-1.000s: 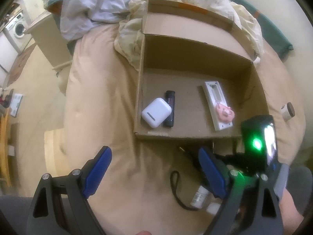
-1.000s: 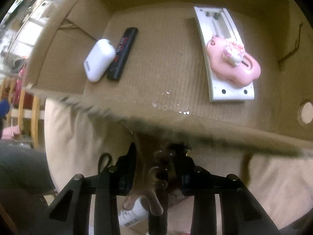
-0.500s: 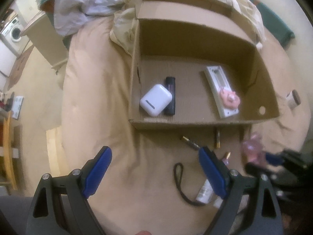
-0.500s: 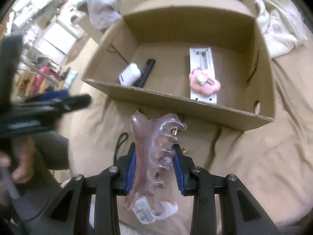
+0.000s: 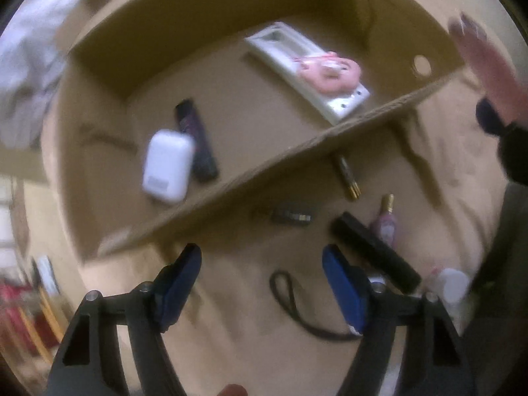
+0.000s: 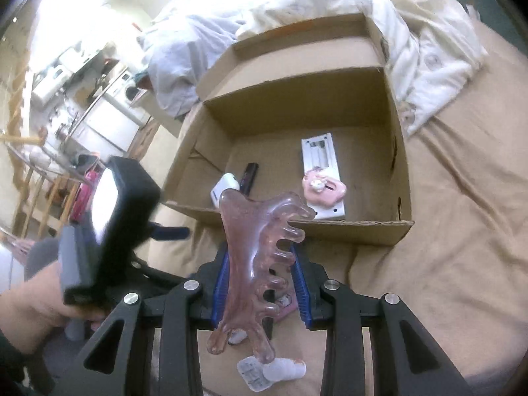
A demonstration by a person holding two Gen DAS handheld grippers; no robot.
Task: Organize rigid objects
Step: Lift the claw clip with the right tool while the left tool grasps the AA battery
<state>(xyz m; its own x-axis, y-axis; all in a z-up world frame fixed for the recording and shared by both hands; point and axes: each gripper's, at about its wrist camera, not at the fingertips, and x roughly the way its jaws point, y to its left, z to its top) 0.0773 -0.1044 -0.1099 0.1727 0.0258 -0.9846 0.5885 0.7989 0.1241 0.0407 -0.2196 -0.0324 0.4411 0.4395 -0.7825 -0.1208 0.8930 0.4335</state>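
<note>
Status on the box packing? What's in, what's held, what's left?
Done: the cardboard box holds the white case, black stick and white plate carrying a pink charm.
In hand: the right gripper clamps a pink translucent comb short of the box. The left gripper is open and empty.
Left: black bar, pink bottle, gold-tipped tube, dark clip, black cord outside on the bed.

Both grippers are black plastic frames with silver screws and ribbed blue pads. Left gripper pads are smooth blue at 6 o'clock. Bare skin on the left hand, dark sleeve at 8.
</note>
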